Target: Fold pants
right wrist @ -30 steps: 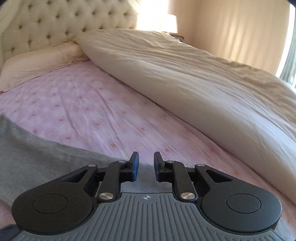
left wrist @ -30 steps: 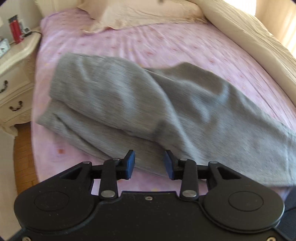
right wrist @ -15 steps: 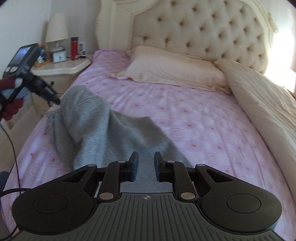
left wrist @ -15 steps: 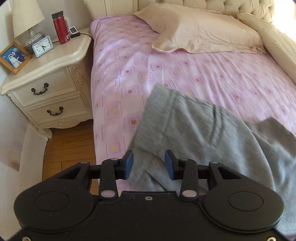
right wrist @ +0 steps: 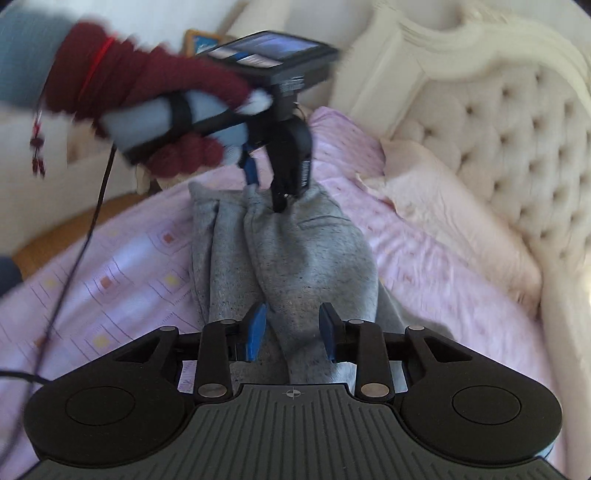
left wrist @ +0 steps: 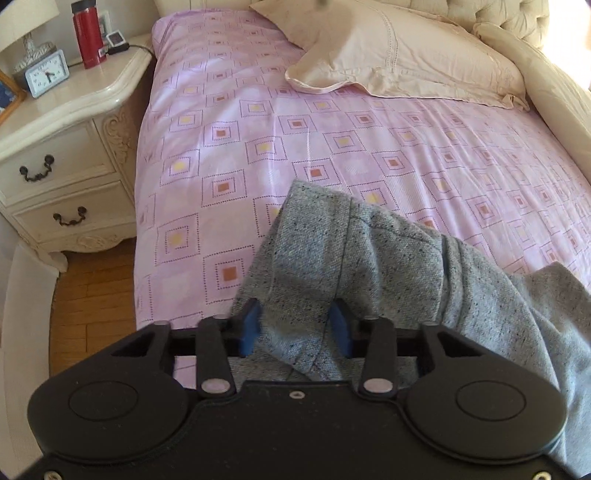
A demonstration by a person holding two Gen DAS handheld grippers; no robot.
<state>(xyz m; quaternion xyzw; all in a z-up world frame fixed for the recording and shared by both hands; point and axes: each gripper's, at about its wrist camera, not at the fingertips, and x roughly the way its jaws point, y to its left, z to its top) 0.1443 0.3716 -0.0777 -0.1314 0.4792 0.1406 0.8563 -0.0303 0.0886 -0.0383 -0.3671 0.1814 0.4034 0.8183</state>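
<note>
Grey speckled pants (left wrist: 373, 258) lie folded lengthwise on the pink patterned bed sheet (left wrist: 295, 122). My left gripper (left wrist: 295, 328) is open with a fold of the pants' end between its blue pads. In the right wrist view the pants (right wrist: 303, 254) run away from me, and my right gripper (right wrist: 291, 330) is open with a raised fold between its pads. The left gripper (right wrist: 271, 184), held by a red-gloved hand (right wrist: 162, 99), is at the pants' far end.
A cream pillow (left wrist: 399, 59) and tufted headboard (right wrist: 517, 129) lie at the bed's head. A white nightstand (left wrist: 62, 147) with a red bottle (left wrist: 88, 34) and clock (left wrist: 46, 74) stands left of the bed, above wooden floor (left wrist: 88, 295). A black cable (right wrist: 74, 266) hangs over the sheet.
Both grippers have swung round and come down onto the pants. Each has opened wider and now straddles a fold of grey cloth. The left gripper now shows close in the right wrist view.
</note>
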